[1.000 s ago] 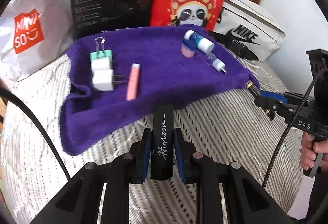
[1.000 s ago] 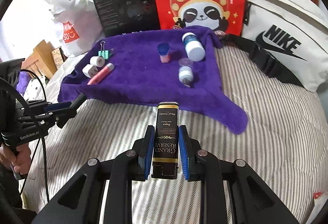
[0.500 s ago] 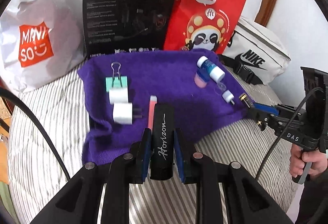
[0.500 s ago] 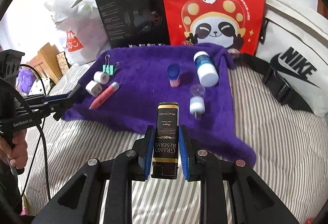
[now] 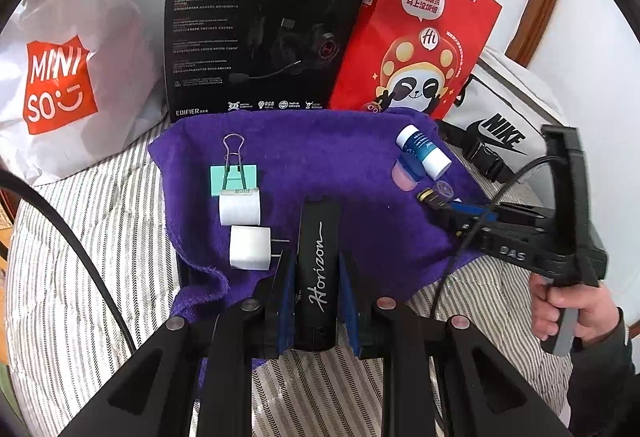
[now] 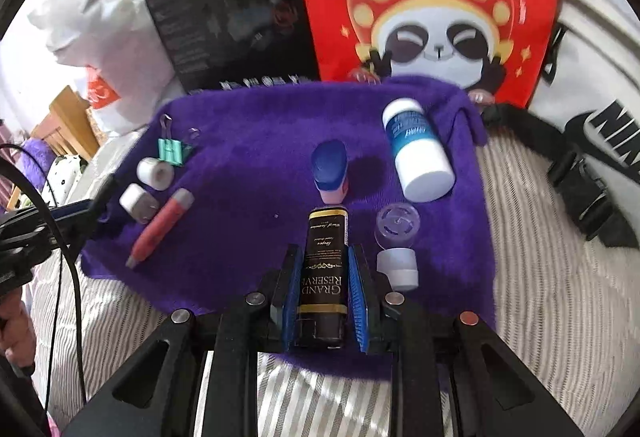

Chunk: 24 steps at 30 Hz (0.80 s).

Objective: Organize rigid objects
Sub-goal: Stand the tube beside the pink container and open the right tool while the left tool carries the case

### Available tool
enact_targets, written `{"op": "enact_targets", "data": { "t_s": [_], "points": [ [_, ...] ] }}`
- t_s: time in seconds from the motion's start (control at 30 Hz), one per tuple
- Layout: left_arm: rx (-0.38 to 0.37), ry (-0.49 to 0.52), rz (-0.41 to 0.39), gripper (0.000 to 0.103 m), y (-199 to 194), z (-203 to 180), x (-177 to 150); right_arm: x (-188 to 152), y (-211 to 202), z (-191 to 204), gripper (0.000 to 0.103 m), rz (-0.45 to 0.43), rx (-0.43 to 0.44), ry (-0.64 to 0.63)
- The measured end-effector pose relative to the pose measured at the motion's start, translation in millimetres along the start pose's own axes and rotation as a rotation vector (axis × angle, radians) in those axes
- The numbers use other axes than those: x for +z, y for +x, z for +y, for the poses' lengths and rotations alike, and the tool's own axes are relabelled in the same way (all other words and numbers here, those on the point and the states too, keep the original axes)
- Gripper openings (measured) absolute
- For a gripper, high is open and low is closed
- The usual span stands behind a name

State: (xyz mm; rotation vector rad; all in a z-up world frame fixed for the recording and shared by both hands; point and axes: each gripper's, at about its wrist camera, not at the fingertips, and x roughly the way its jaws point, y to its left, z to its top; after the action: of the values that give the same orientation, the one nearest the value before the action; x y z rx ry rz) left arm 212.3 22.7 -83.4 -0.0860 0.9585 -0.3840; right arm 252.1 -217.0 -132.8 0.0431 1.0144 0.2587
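Observation:
My left gripper (image 5: pixel 316 269) is shut on a black tube marked Horizon (image 5: pixel 317 269), held over the near edge of the purple towel (image 5: pixel 320 153). My right gripper (image 6: pixel 323 277) is shut on a black and gold Grand Reserve tube (image 6: pixel 324 269) over the towel (image 6: pixel 248 165). On the towel lie a green binder clip (image 5: pixel 234 177), a white roll (image 5: pixel 239 209), a white charger plug (image 5: pixel 250 247), a pink tube (image 6: pixel 160 227), a blue-capped pink bottle (image 6: pixel 330 171), a white and blue bottle (image 6: pixel 416 157) and a small white bottle with a clear cap (image 6: pixel 397 249).
Behind the towel stand a black headset box (image 5: pixel 264 25), a red panda bag (image 5: pixel 416 37), a white Miniso bag (image 5: pixel 60 77) and a white Nike bag (image 5: pixel 508 117). The towel lies on a striped bed cover (image 5: pixel 80 277). The right gripper also shows at the right of the left wrist view (image 5: pixel 428 195).
Both grippers have moved forward over the towel with their tubes still held. The objects on the towel have not moved.

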Motion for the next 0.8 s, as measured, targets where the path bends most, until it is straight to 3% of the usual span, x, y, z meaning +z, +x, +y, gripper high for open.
{"op": "enact_targets", "data": {
  "t_s": [0.43, 0.8],
  "points": [
    [-0.028, -0.023, 0.003, 0.021, 7.6, 10.6, 3.7, 4.0, 23.9, 6.0, 0.023, 0.018, -0.052, -0.059],
    [-0.02, 0.0, 0.009, 0.021, 7.0, 0.8, 4.9, 1.3, 21.4, 2.3, 0.028, 0.006, -0.018, -0.05]
  ]
}}
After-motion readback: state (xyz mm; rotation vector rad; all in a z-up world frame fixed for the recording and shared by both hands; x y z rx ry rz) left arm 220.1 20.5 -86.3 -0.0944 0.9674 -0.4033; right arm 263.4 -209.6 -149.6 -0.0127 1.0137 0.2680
